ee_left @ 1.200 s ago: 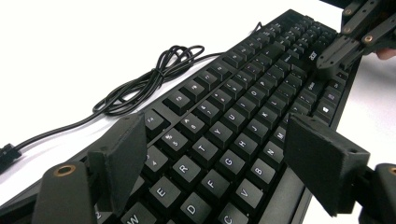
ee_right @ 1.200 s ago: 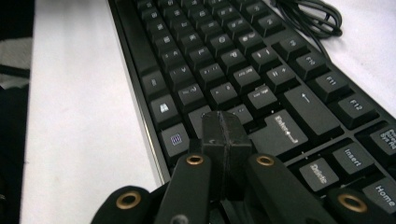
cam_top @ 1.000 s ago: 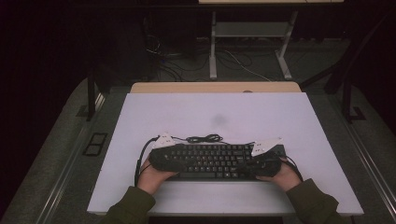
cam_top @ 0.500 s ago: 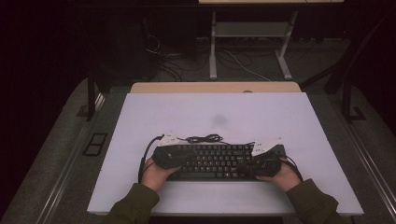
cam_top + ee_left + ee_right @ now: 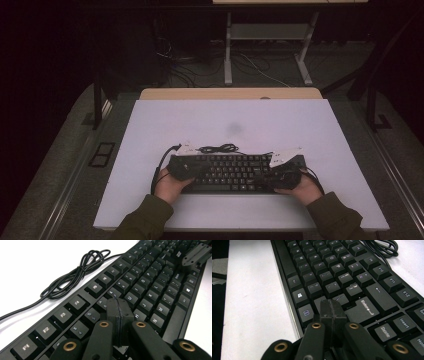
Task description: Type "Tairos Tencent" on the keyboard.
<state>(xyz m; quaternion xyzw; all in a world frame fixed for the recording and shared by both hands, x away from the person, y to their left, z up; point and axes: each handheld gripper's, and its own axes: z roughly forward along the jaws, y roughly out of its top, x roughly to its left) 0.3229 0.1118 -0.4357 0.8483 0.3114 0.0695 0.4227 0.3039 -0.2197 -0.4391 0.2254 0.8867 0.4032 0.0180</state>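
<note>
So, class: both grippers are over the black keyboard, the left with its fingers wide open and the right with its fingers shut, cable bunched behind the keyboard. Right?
Not quite. The left gripper has its fingers shut too, as the left gripper view shows: they have just been closing, with nothing between them. The rest holds: the right gripper is shut, both are over the keyboard, and the cable lies bunched behind it.

The keyboard (image 5: 140, 282) is matt black plastic (keycaps smooth, faintly sheened); its cable (image 5: 72, 277) looks rubbery; the bench (image 5: 280, 120) is smooth, matt white.

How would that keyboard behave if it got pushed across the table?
The keyboard looks flat and rigid, so it would probably slide as one piece, not tip or roll. Its loose cable, coiled behind it, looks floppy and would likely drag or bunch up.
</note>
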